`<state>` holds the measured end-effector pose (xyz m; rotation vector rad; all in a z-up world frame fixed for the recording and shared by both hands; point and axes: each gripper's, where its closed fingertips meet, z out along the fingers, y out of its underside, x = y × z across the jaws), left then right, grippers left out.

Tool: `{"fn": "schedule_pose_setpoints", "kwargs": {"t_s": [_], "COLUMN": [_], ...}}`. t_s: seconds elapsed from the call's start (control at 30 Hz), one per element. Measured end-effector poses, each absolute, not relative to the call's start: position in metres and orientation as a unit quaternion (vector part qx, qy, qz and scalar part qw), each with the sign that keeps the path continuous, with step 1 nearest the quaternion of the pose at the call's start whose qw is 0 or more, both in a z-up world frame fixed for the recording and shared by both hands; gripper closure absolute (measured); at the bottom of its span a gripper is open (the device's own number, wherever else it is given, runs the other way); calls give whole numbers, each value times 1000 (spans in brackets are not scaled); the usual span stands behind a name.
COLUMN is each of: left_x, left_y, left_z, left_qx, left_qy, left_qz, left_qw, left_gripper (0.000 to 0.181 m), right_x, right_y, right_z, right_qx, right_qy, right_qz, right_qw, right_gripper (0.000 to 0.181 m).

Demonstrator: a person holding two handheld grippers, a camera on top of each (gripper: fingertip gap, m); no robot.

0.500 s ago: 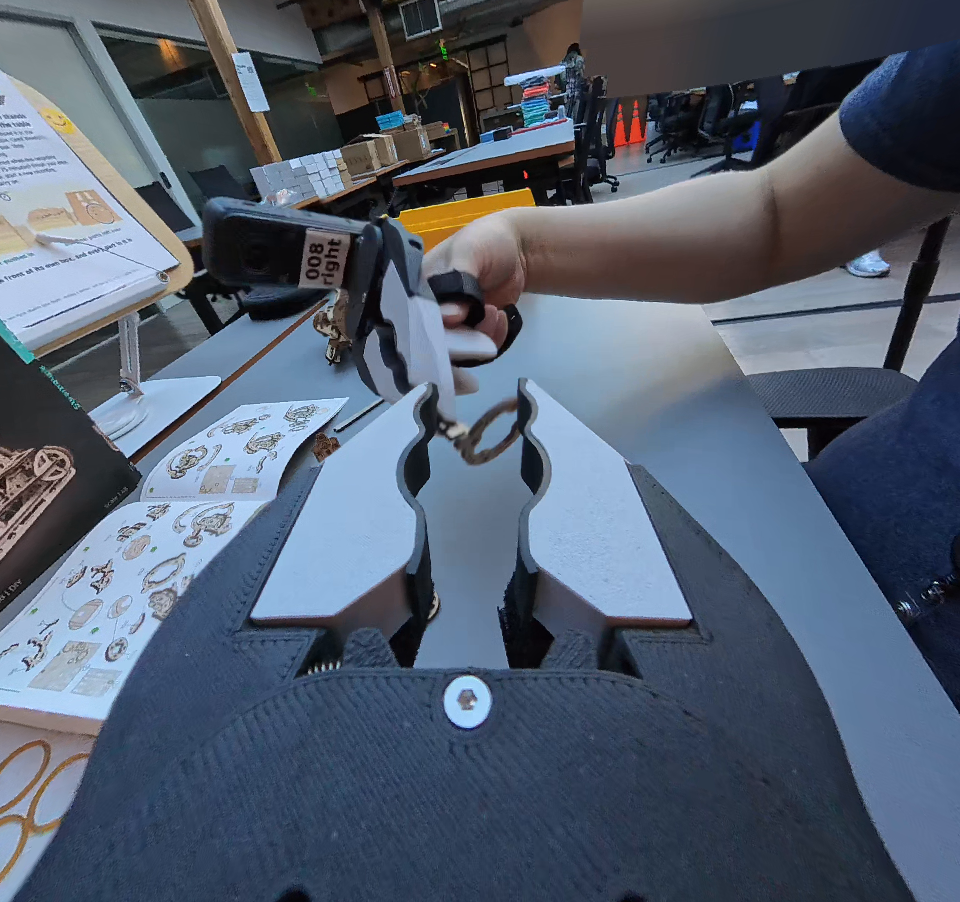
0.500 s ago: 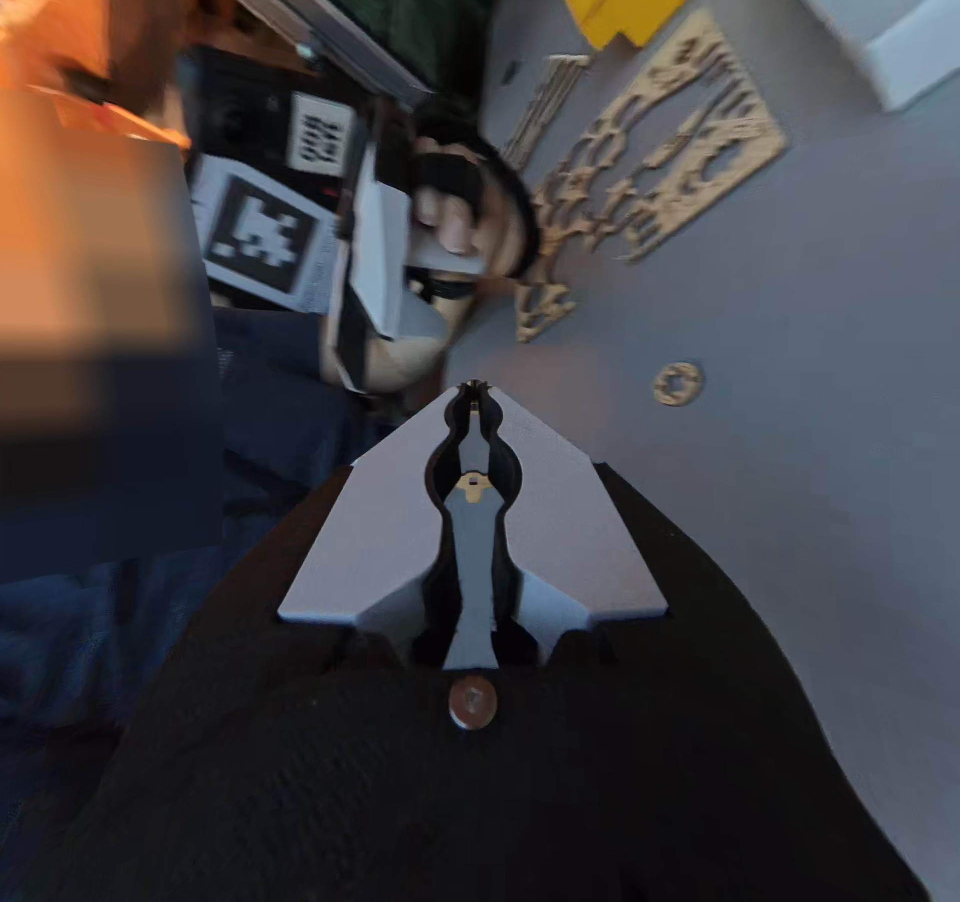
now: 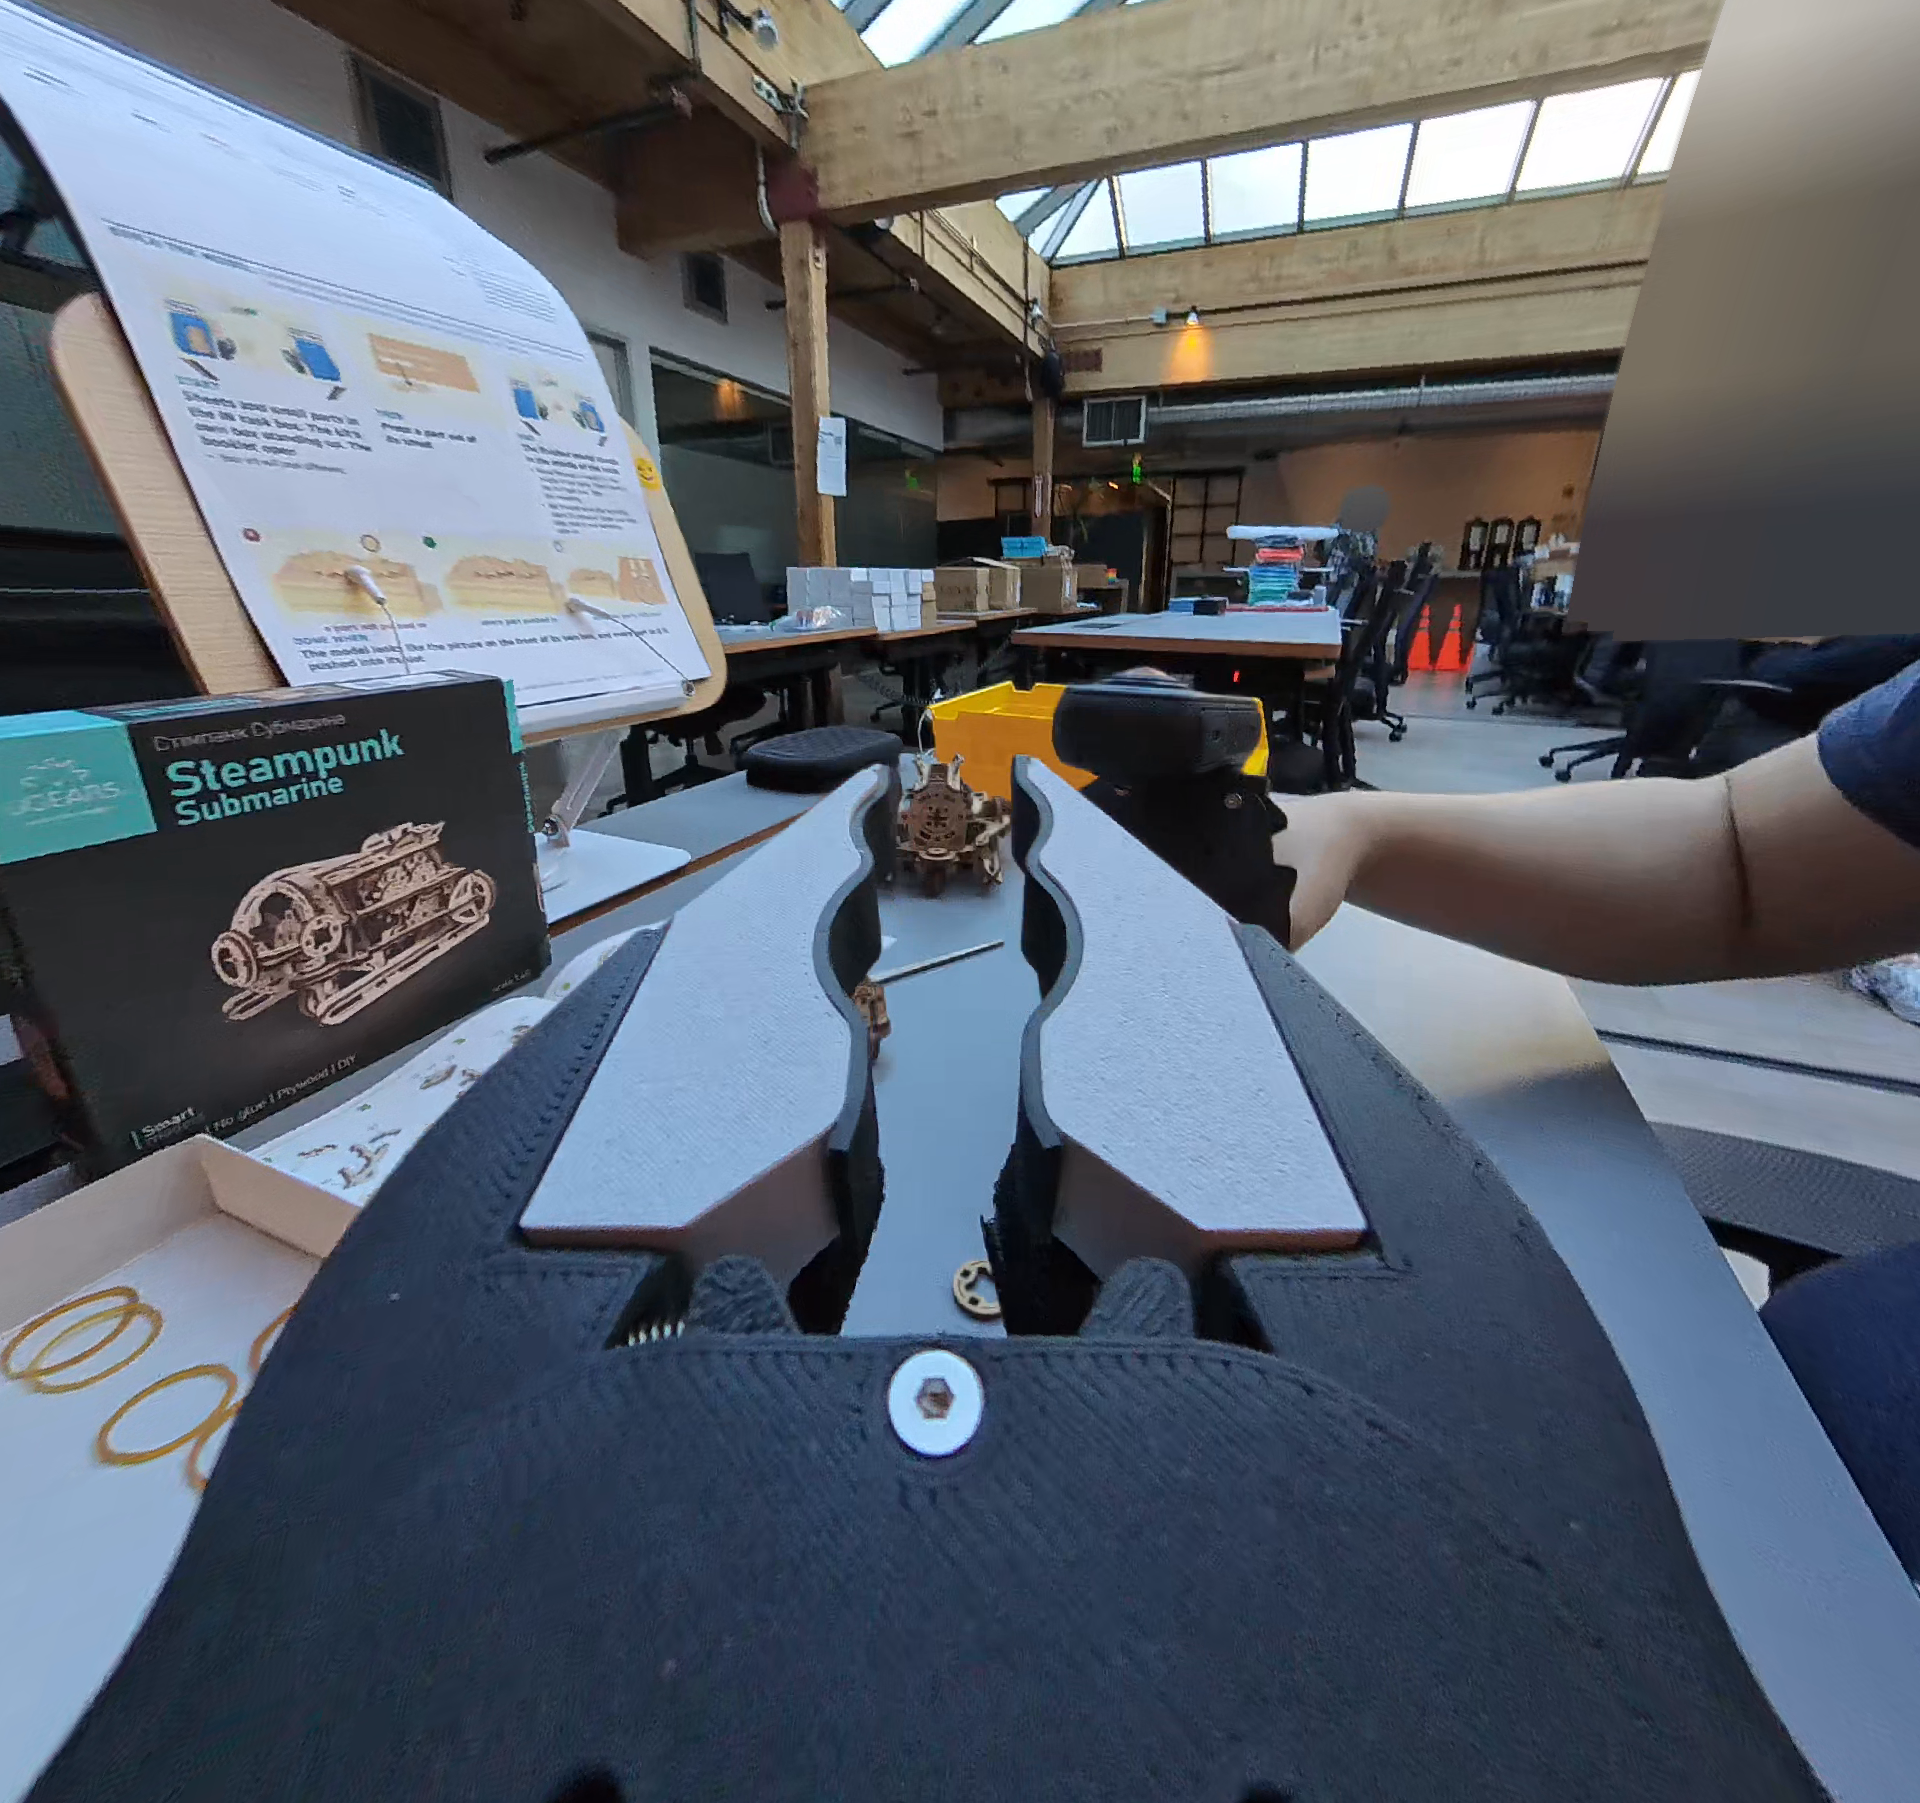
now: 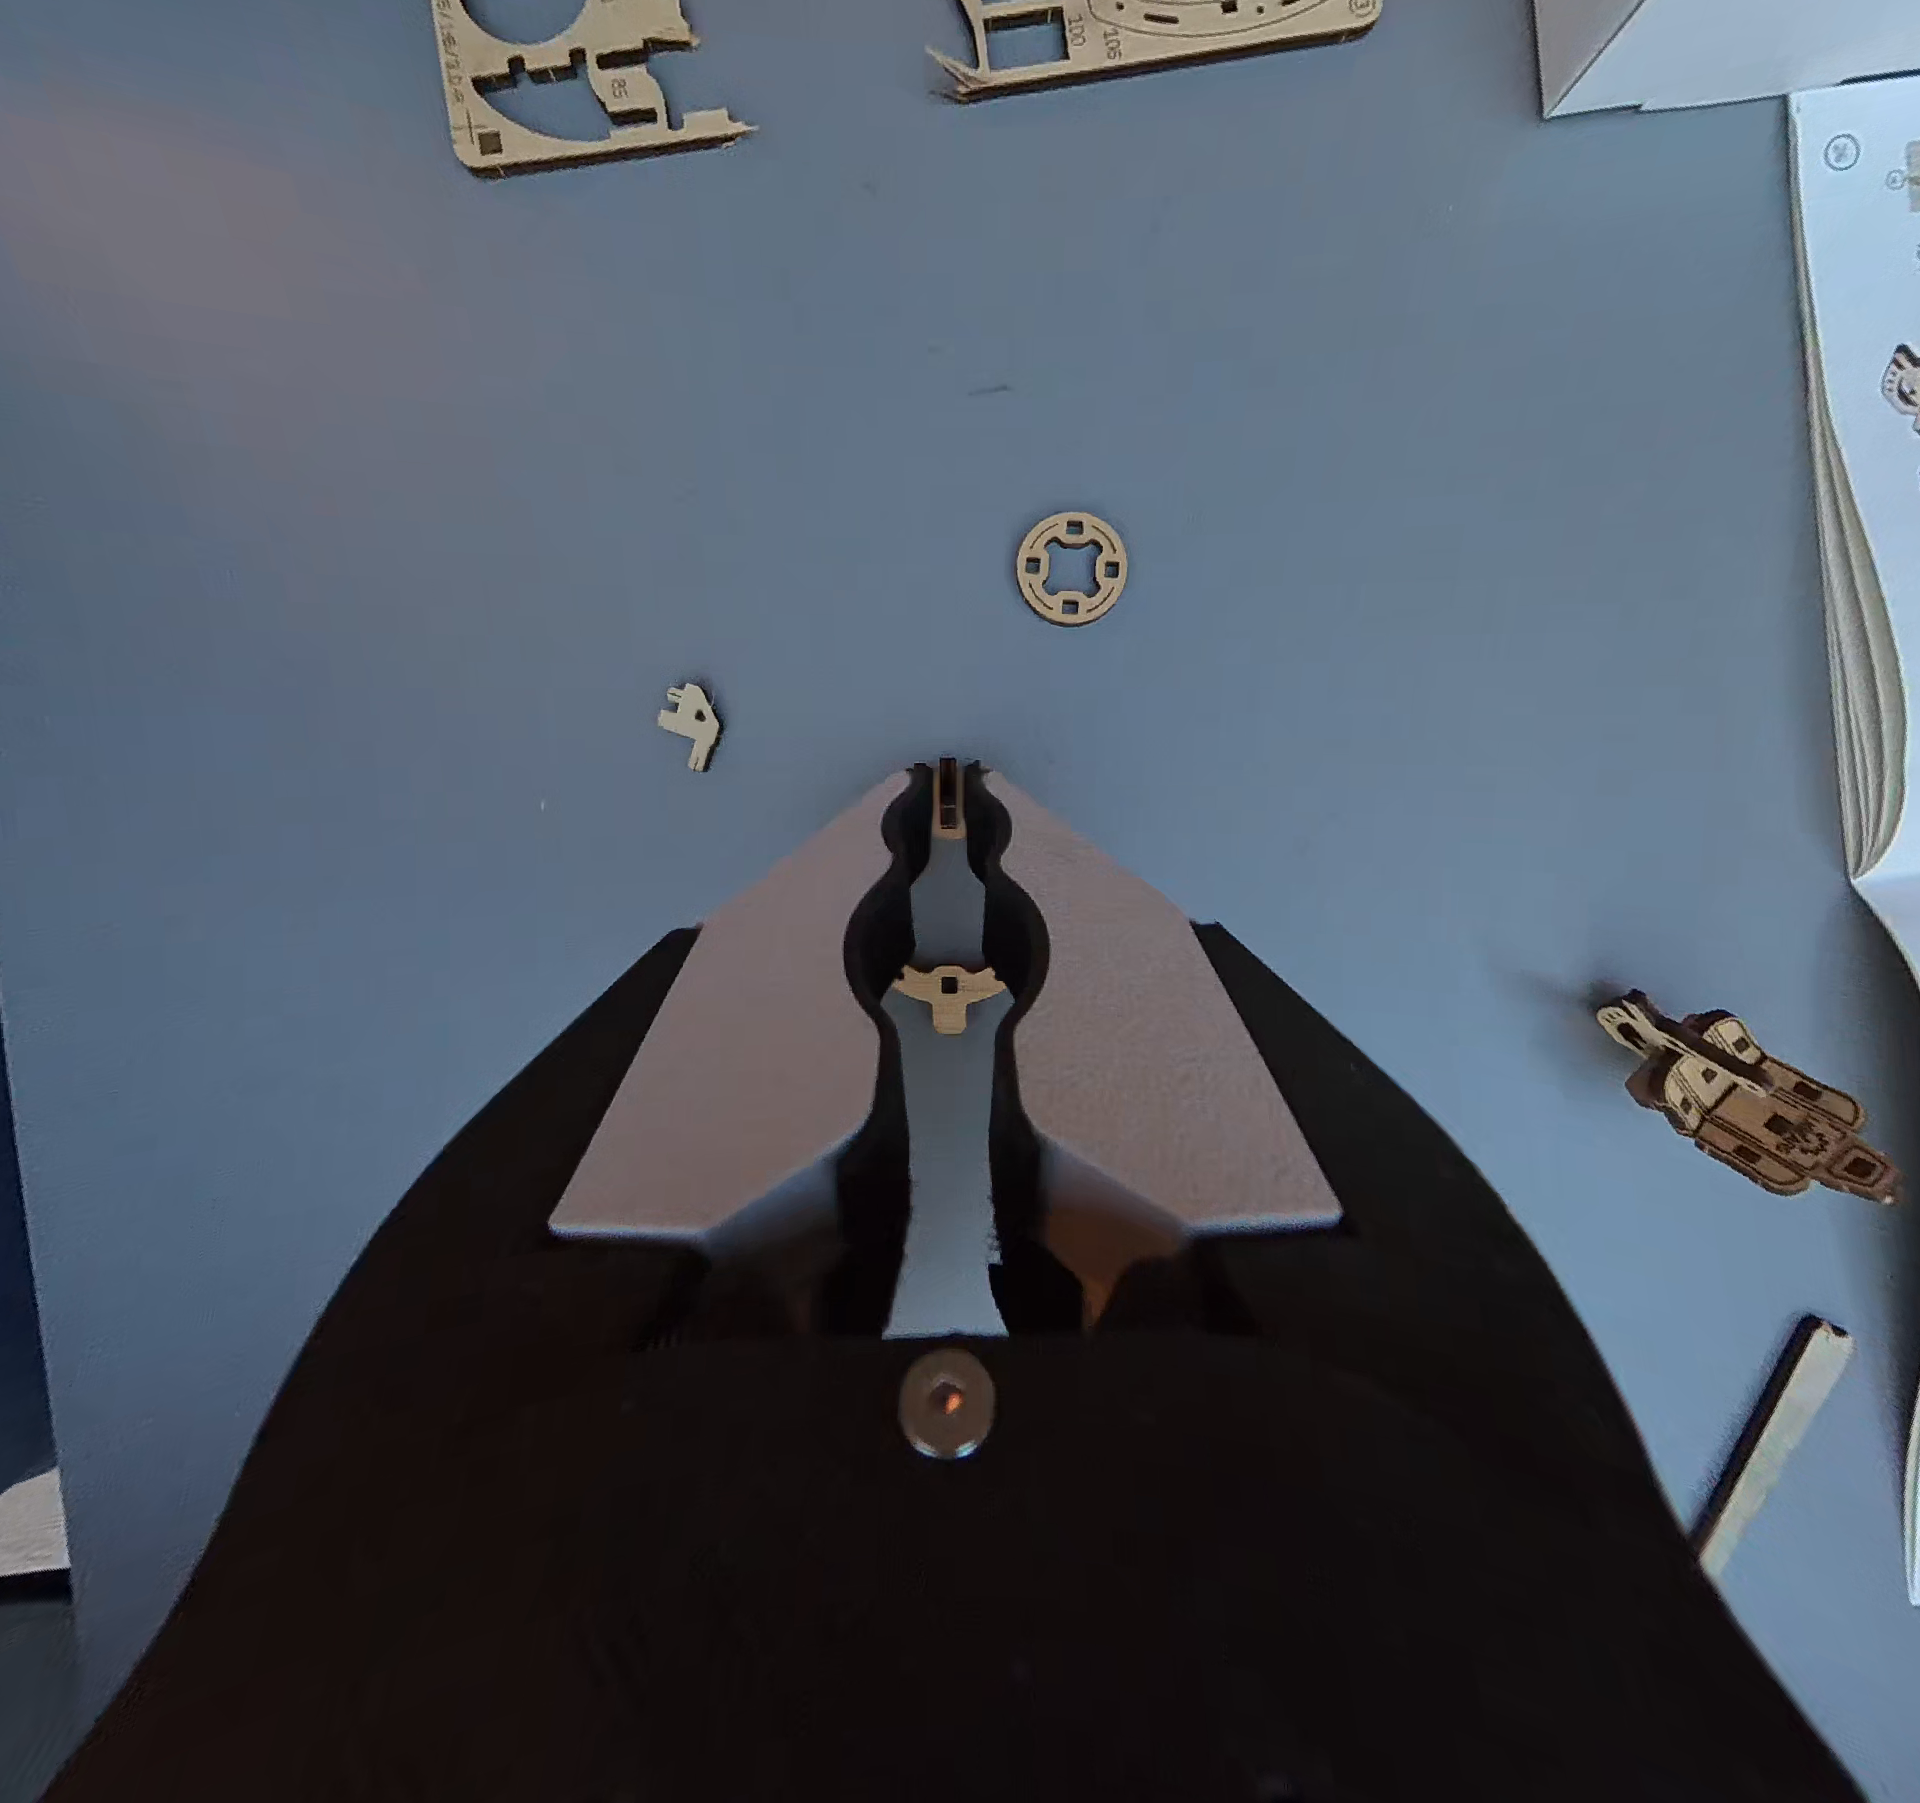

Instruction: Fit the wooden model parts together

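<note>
My left gripper [image 3: 948, 797] is open and empty, raised above the grey table [image 3: 1455, 1026]. Beyond its fingertips stands the part-built wooden model [image 3: 940, 823]. A small wooden ring [image 3: 977, 1288] lies on the table under its jaws. My right gripper [image 4: 948, 787] points down at the table [image 4: 416, 506] and is shut on a thin wooden piece [image 4: 948, 803], seen edge-on; a wider tan part [image 4: 948, 995] shows farther back between the jaws. The ring [image 4: 1070, 569] and a small hooked piece [image 4: 691, 725] lie just ahead. The right gripper also shows in the left wrist view [image 3: 1174, 787].
Punched-out wooden sheets [image 4: 582, 18] lie at the far side, a small sub-assembly [image 4: 1745, 1109] and a wooden stick [image 4: 1766, 1441] to the right, a booklet [image 4: 1870, 506] at the right edge. The kit box [image 3: 260, 901], an instruction stand [image 3: 364, 403] and a tray of rubber bands [image 3: 104, 1358] are at left. The left gripper's tips are roughly 20 cm from the right gripper's. The wooden stick [image 4: 1766, 1441] lies some 20 cm from my right tips, 35 cm from my left tips.
The left gripper has tilted up and the two grippers have parted. The right gripper has swung down to face the table, still shut. The ring-shaped piece no longer shows between the left fingertips.
</note>
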<state>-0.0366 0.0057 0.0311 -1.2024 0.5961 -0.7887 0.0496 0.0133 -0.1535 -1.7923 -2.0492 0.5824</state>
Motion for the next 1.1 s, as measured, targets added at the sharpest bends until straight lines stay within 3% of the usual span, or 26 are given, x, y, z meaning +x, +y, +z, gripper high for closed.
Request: {"fn": "schedule_pose_setpoints", "kwargs": {"t_s": [0.07,0.83,1.1], "left_x": [-42,-34,-34], "left_y": [6,7,6], "left_z": [33,26,26], "left_qx": [-543,-554,-554], "left_qy": [264,280,284], "left_qz": [-348,-347,-340], "left_qw": [717,704,704], "left_gripper": [162,163,163], "right_x": [49,72,78], "right_y": [14,29,35], "right_z": [-148,-143,-161], "right_qx": [-640,-572,-595], "right_qy": [-714,-765,-761], "right_qz": [215,211,207], "right_qw": [184,209,157], "right_gripper": [164,165,169]}}
